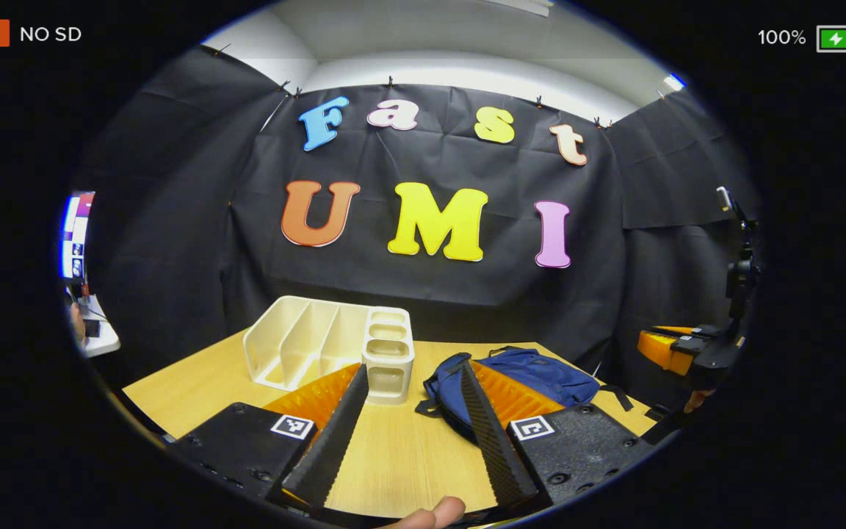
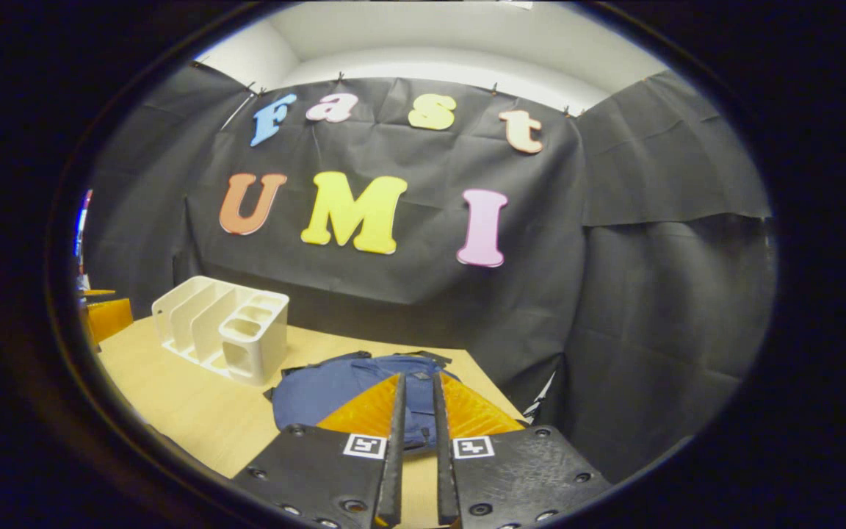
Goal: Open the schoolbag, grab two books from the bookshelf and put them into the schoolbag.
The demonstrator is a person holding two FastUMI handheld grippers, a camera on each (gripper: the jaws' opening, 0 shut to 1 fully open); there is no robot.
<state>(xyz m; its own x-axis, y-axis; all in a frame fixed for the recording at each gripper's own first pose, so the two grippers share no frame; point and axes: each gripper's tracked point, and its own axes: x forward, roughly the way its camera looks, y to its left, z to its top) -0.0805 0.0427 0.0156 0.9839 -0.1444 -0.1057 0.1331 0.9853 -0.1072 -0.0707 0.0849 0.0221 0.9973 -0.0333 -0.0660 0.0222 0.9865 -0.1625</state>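
1. At about 10 o'clock from my left gripper [image 1: 408, 411] stands the white bookshelf [image 1: 305, 342] on the wooden table [image 1: 195, 389]. I see no books in its slots.
2. My left gripper has its fingers spread wide. It holds nothing. It hangs over the near part of the table.
3. At about 1 o'clock from the left gripper lies the blue schoolbag [image 1: 540, 371]. In the right gripper view the schoolbag [image 2: 320, 389] sits at 12 o'clock, just past my right gripper [image 2: 417, 419].
4. My right gripper has its fingers almost together, with a thin gap. Nothing is between them.
5. I think the job has barely begun. I cannot tell if the bag's zipper is open. No book looks packed.
6. The bag lies near the far right table edge, so I have little room there. The middle of the table is bare and gives me room to move. The shelf stands just left of the bag.
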